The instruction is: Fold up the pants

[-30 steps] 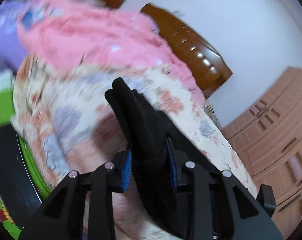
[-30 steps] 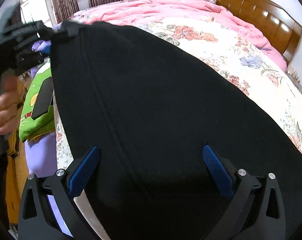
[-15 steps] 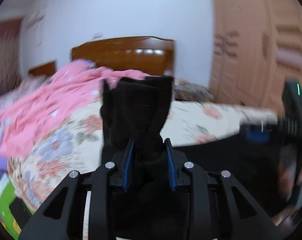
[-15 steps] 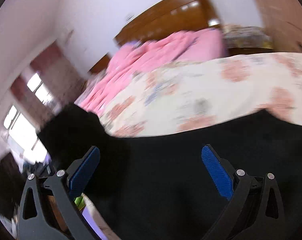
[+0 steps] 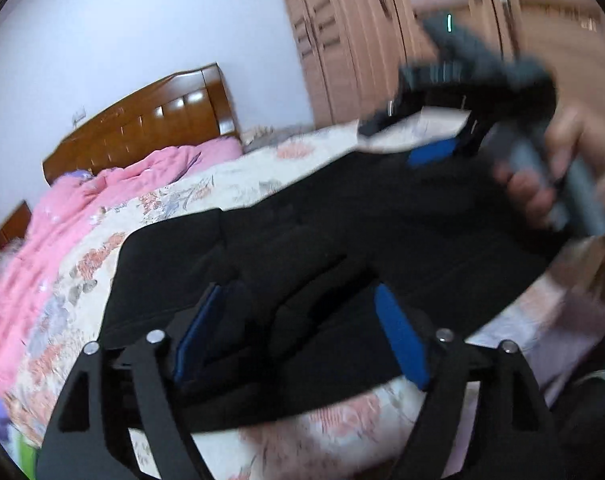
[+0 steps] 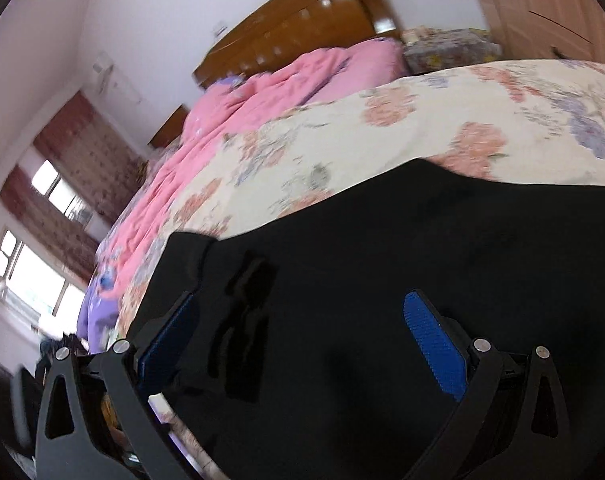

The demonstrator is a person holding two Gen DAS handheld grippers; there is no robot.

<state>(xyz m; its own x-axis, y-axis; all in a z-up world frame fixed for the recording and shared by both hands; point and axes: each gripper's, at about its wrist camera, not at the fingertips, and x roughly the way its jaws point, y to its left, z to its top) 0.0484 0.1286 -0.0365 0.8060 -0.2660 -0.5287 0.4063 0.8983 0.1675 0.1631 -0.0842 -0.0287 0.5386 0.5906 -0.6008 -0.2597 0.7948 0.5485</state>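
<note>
Room: your bedroom shows a white wall (image 5: 134, 32), a dark wooden headboard (image 5: 142, 124) and tan wardrobe doors (image 5: 366, 40); the right wrist view also catches bright windows (image 6: 26, 272) with patterned curtains (image 6: 82, 168).
Bed: floral bedspread (image 6: 442, 120) covers most of it, and a pink blanket (image 6: 262, 92) is bunched up toward the headboard.
Pants: your black pants (image 5: 362, 232) lie spread across the near part of the bed, on top of the floral bedspread; a bent fold of the fabric sits at their far left corner in both views.
Left claw: your left claw (image 5: 298, 336) has its jaws opening. A bunched ridge of the pants lies between the blue pads (image 5: 402, 340), with a gap showing beside each pad, so nothing is pinched.
Right claw: your right claw (image 6: 298, 344) stands wide over the pants. The cloth runs under and between its pads (image 6: 434, 344) without being squeezed.
Right hand: seen from the left wrist view, your hand (image 5: 566, 168) is wrapped around the grey handle of the right claw, blurred, above the far right edge of the pants.
Sharpness: both views are smeared, so the fine folds of the fabric cannot be made out.
</note>
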